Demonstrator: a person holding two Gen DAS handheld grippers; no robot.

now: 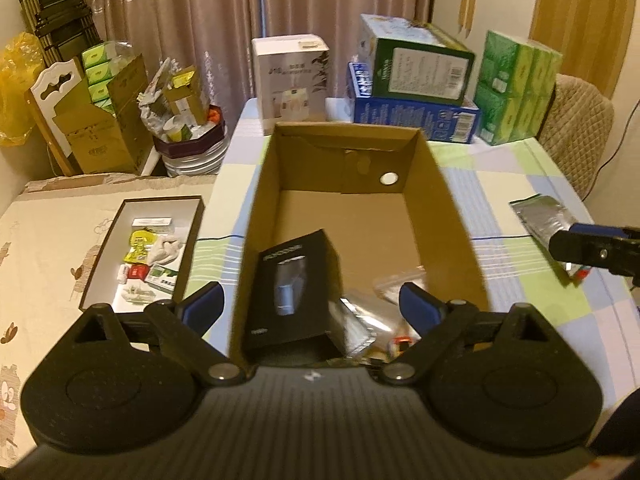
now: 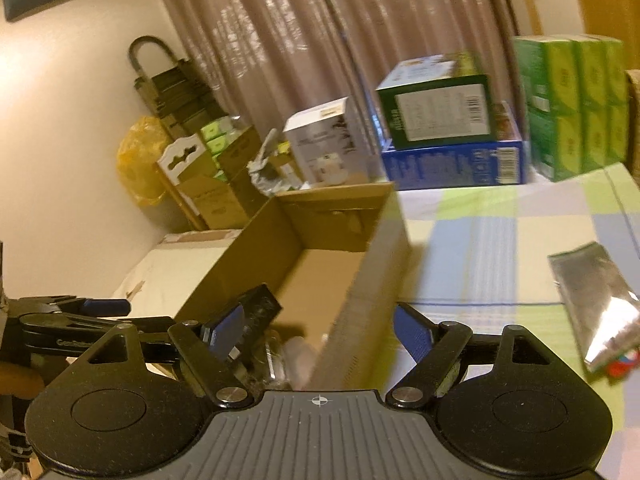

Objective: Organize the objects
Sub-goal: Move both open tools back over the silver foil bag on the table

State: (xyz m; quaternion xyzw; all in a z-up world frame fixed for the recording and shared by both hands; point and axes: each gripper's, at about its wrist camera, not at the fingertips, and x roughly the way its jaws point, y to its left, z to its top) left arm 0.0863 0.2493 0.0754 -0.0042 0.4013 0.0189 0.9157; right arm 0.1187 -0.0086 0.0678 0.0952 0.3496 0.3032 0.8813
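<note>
An open cardboard box (image 1: 436, 200) stands on the checked tablecloth. A black product box (image 1: 294, 296) leans inside its near end, beside silver packets and clear bags (image 1: 360, 328). My left gripper (image 1: 312, 310) hangs open over that near end, one finger outside the box's left wall, holding nothing. My right gripper (image 2: 318, 330) is open and empty too, straddling the right wall of the cardboard box (image 2: 376, 248). A silver pouch (image 2: 592, 300) lies flat on the cloth to its right. From the left wrist view, the silver pouch (image 1: 540, 216) lies beside the right gripper (image 1: 576, 240).
A shallow white-lined tray (image 1: 192, 232) of small packets lies left of the box on a cream cloth. A white carton (image 1: 290, 80), stacked green and blue cartons (image 1: 416, 68) and green tissue packs (image 1: 516, 88) line the table's back. A padded chair (image 1: 576, 112) stands back right.
</note>
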